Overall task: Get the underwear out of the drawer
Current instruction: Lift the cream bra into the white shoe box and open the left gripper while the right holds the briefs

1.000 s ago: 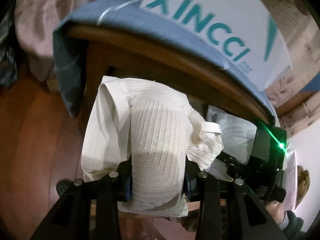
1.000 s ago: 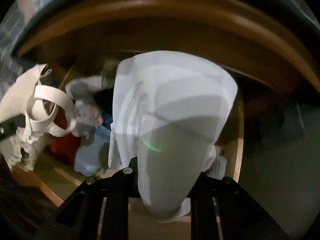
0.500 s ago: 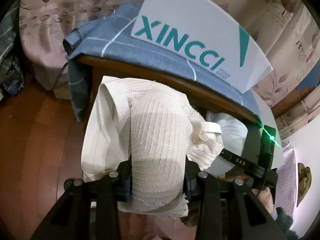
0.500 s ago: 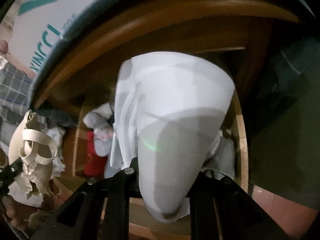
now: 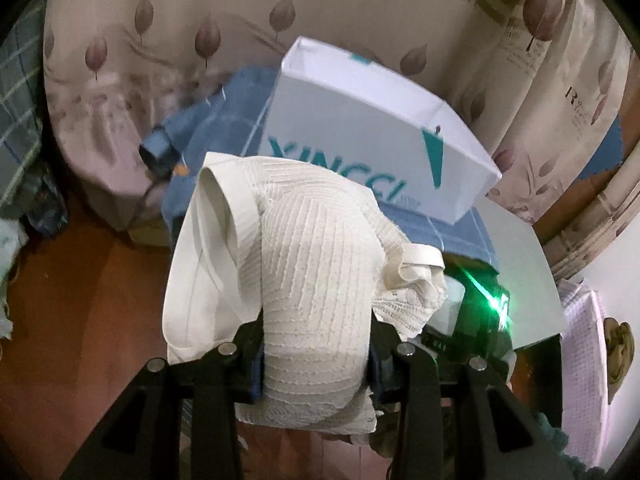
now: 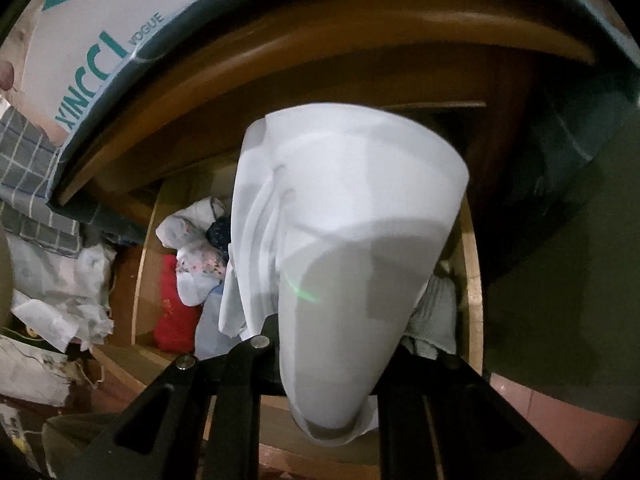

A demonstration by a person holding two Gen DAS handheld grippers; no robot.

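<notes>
cream ribbed underwear (image 5: 316, 300) is clamped in the left gripper (image 5: 316, 364), jaws closed down on the bunched middle of it, with the waistband folding out to the left and a lacy bit flopping off to the right. it's held up in the air, above the blue checked cloth (image 5: 224, 128) that covers the desk top, and the white xincci box (image 5: 360, 120) sits on that cloth toward the back, against the leaf-print curtain (image 5: 160, 40). over on the other side the right gripper (image 6: 332, 360) is squeezed fully shut on a second piece, smooth pale white underwear (image 6: 352, 240), which bulges up out of the jaws and blocks most of the view. that one hangs over the open wooden drawer (image 6: 472, 264), just under the desk's front edge. still lying in the drawer are a red folded thing (image 6: 176, 312), a floral white piece (image 6: 196, 264) and something grey knitted (image 6: 436, 312) by the right wall. there's also a heap of crumpled white plastic bags (image 6: 60, 296) on the floor off the drawer's left side. can't tell what's right under the held fabric.
</notes>
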